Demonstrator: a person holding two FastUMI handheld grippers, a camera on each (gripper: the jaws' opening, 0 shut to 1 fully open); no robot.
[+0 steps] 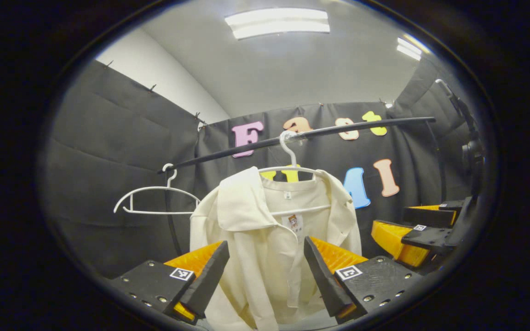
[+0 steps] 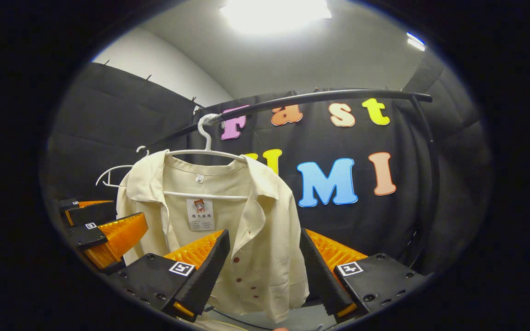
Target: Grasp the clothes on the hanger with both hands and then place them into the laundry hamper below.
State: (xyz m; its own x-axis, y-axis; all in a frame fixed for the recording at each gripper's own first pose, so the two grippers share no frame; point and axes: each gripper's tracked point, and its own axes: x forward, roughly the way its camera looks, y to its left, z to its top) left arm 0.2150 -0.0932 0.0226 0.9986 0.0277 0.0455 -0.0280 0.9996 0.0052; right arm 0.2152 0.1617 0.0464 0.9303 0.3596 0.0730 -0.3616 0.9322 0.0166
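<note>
A cream shirt (image 1: 265, 216) hangs on a white hanger (image 1: 292, 169) from a black rail (image 1: 338, 129). In the left gripper view my left gripper (image 1: 265, 243) is open, and the shirt's front shows in the gap between its fingers, just ahead of them. My right gripper (image 1: 396, 220) is to the right of the shirt, also open. In the right gripper view the shirt (image 2: 228, 216) hangs open on its hanger (image 2: 207, 151), with a label inside the collar. My right gripper (image 2: 263, 232) stands open before the shirt's right front panel. My left gripper (image 2: 127, 210) is by the shirt's left shoulder.
An empty white hanger (image 1: 154, 200) hangs farther left on the same rail, and it shows behind the shirt's shoulder as the empty hanger (image 2: 108, 177). The rail (image 2: 320, 96) bends down into a post (image 2: 430, 184) on the right. Black cloth walls enclose the booth.
</note>
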